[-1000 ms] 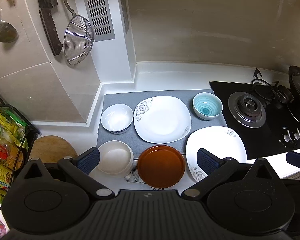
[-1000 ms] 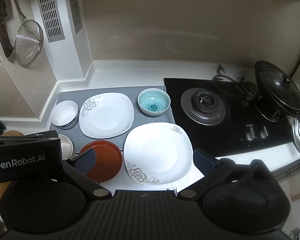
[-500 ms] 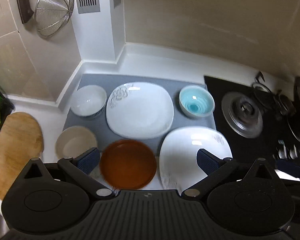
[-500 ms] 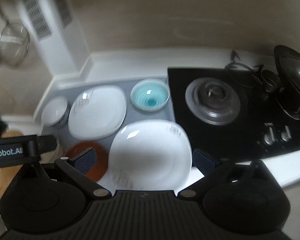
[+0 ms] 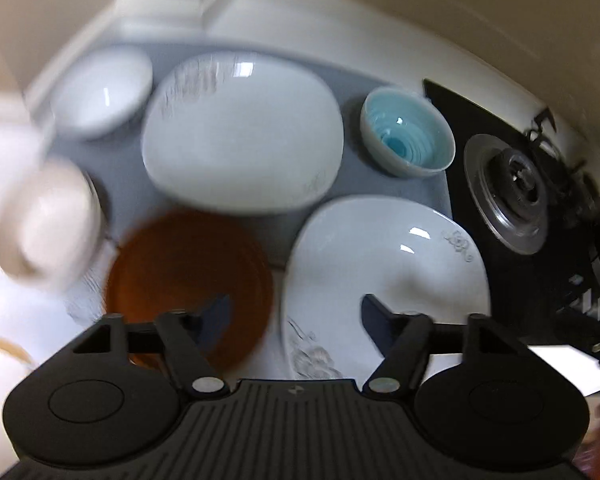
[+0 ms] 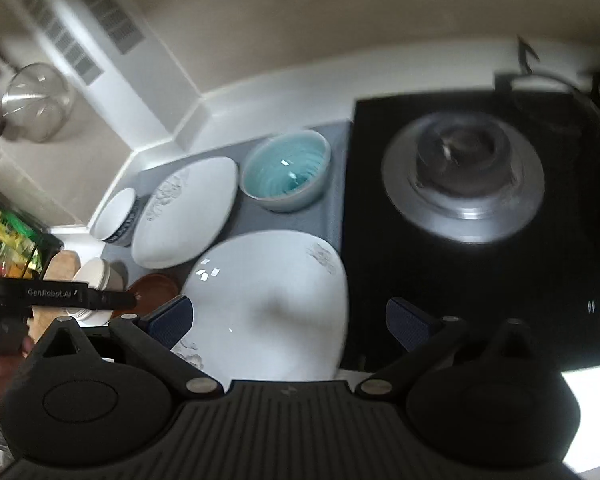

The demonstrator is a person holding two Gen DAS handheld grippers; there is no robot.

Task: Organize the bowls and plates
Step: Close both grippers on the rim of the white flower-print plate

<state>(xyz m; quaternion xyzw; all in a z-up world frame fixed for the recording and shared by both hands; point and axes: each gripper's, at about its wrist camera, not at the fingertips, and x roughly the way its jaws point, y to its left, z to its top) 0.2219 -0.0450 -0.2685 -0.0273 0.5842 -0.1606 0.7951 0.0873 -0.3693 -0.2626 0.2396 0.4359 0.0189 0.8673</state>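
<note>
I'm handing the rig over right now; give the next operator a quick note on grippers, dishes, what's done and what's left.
Left gripper: open, holding nothing, over the gap between the brown plate and the near white plate.
Right gripper: open, holding nothing, over the near white plate.
Dishes: far white plate, white bowl and blue bowl sit on the grey mat; cream bowl is left of the brown plate.
Done: nothing stacked, every dish lies apart.
Left: probably stack the plates together and nest the bowls. The views are blurred, so check positions first.
</note>
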